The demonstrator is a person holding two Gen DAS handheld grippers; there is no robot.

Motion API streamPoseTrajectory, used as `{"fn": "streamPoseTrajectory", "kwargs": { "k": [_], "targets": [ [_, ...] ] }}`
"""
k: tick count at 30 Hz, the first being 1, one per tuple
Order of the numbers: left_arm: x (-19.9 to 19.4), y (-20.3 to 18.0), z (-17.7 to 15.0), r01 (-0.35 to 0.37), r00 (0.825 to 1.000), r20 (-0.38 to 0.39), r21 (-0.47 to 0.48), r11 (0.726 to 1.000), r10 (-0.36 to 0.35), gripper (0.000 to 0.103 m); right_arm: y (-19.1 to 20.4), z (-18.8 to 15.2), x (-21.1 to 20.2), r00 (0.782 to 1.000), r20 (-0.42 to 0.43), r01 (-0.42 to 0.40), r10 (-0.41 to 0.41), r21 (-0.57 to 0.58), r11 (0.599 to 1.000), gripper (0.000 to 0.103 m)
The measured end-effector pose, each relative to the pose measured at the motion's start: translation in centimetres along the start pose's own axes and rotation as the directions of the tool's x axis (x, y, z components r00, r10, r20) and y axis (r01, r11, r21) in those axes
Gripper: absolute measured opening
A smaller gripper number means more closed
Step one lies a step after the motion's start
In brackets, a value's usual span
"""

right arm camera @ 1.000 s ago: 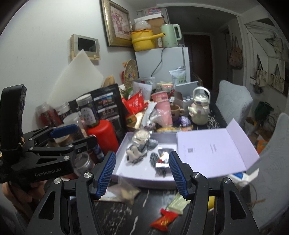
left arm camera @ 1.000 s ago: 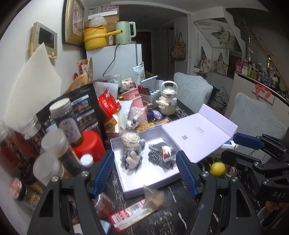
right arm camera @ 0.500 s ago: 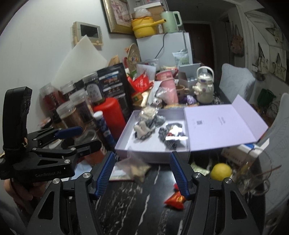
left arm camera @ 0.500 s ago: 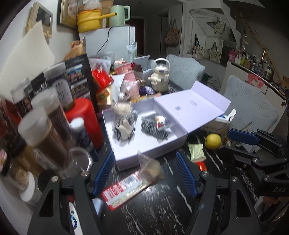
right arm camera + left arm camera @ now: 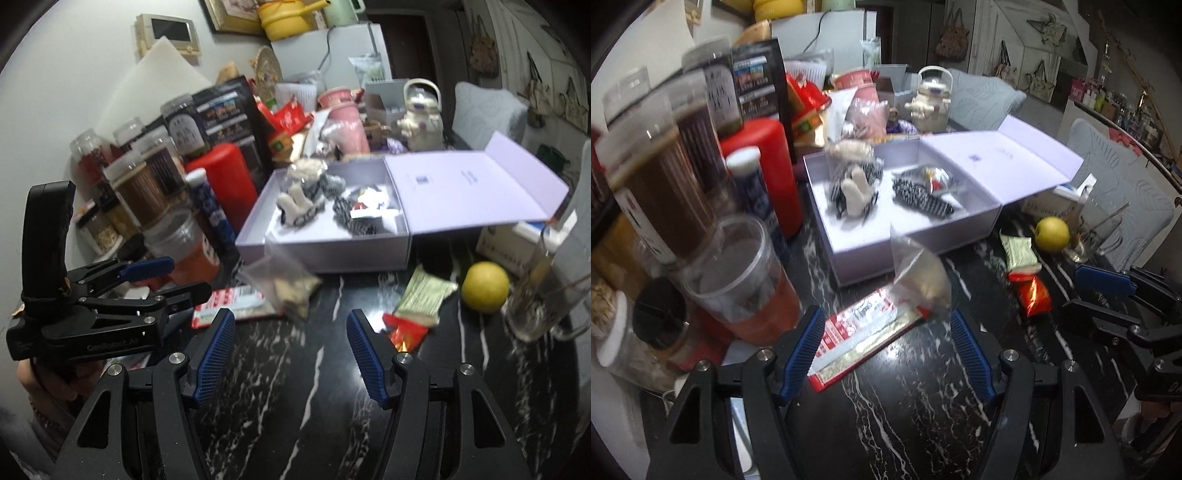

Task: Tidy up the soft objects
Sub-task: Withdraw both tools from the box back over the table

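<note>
A pale lilac box [image 5: 916, 236] [image 5: 325, 247] lies with its lid flipped back on the black marble table; inside are a black-and-white soft toy [image 5: 855, 184] [image 5: 301, 206] and a checked pouch [image 5: 921, 195] [image 5: 351, 216]. In front of the box sits a small clear bag [image 5: 919, 280] [image 5: 288, 284] on a red-and-silver packet [image 5: 864, 332] [image 5: 229, 302]. My left gripper [image 5: 886, 339] hangs open just short of that bag, nothing between its fingers. My right gripper [image 5: 291, 339] is open over bare table, with a green sachet [image 5: 424, 295] and a red snack packet [image 5: 406, 330] to its right.
Tall jars [image 5: 653, 177], a red canister [image 5: 764, 166] and a clear cup [image 5: 738, 273] crowd the left side. A lemon [image 5: 485, 286], a glass mug [image 5: 546, 295] and a white carton [image 5: 509, 243] stand at the right. A teapot [image 5: 932, 99] and packets fill the back.
Both grippers have sunk toward the table and tilted downward, so the box and the bag look closer and higher in view. Their jaws look the same width.
</note>
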State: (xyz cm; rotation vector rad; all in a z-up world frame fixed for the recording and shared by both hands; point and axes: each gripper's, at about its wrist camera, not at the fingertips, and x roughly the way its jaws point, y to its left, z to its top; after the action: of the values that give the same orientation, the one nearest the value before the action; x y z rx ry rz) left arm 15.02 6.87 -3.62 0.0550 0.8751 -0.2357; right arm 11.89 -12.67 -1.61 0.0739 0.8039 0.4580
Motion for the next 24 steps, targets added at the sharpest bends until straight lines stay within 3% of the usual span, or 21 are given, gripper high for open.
{"fn": "streamPoseTrajectory", "kwargs": {
  "k": [14,20,24],
  "targets": [
    [5.8,0.8,-1.8,0.007,0.993,-0.117,0.033,0.999,-0.003,0.070,-2.0,-2.0,3.5,0.996,-0.091,-0.010,0.015,0.061,0.998,0.063],
    [8.6,0.6,-1.2,-0.060,0.987,-0.142,0.102,0.993,0.074,0.070,-2.7,-1.6,4.6,0.993,-0.112,-0.025,0.032,0.071,0.997,0.063],
    [9.7,0.5,-0.8,-0.064,0.986,-0.142,0.146,0.987,0.085,0.071,-3.3,-1.2,5.4,0.990,-0.132,-0.032,0.043,0.082,0.996,0.063]
  ]
}}
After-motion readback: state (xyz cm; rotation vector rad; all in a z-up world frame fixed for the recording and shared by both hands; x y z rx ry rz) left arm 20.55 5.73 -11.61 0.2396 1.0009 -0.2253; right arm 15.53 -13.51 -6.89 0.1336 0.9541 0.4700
